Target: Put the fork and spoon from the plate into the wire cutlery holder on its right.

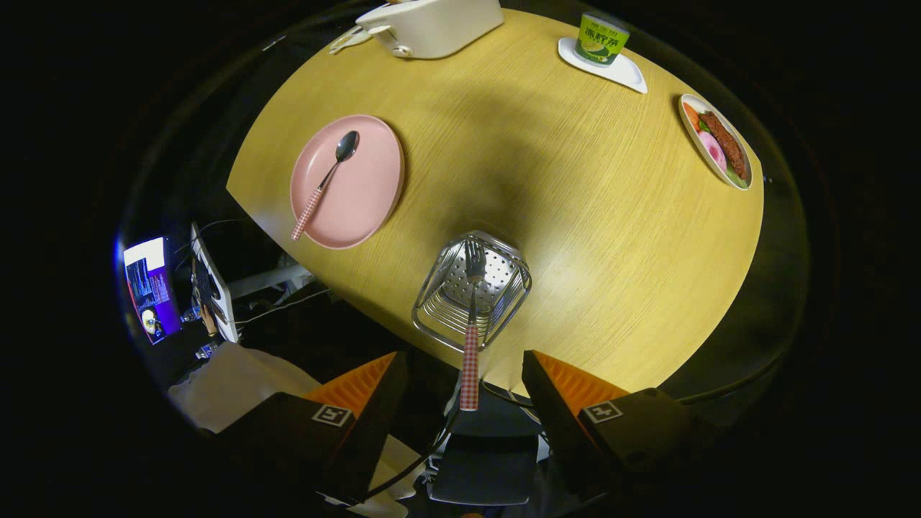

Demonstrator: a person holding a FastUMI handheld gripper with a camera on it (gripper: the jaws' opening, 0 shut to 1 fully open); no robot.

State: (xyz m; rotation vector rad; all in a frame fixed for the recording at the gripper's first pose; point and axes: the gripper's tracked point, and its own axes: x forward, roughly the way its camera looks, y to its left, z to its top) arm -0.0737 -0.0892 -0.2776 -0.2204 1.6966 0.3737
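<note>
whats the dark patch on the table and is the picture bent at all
In the gripper view, the dark patch on the table just beyond the wire holder is a soft shadow, likely cast by the gripper, whose fingers are open; the fisheye lens bows the table edge and stretches the pink plate; the fork and spoon look sharp, no glare.

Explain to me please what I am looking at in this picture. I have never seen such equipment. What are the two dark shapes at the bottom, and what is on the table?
A person holds a two-finger gripper; the camera rides on it, looking forward along the fingers, the dark shapes. They stand open, holding nothing. Between and just ahead of them a fork stands in the wire cutlery holder, tines down. Beyond, a spoon lies on the pink plate. Further off on the round wooden table: a white box, a green can, a dish of food.
</note>
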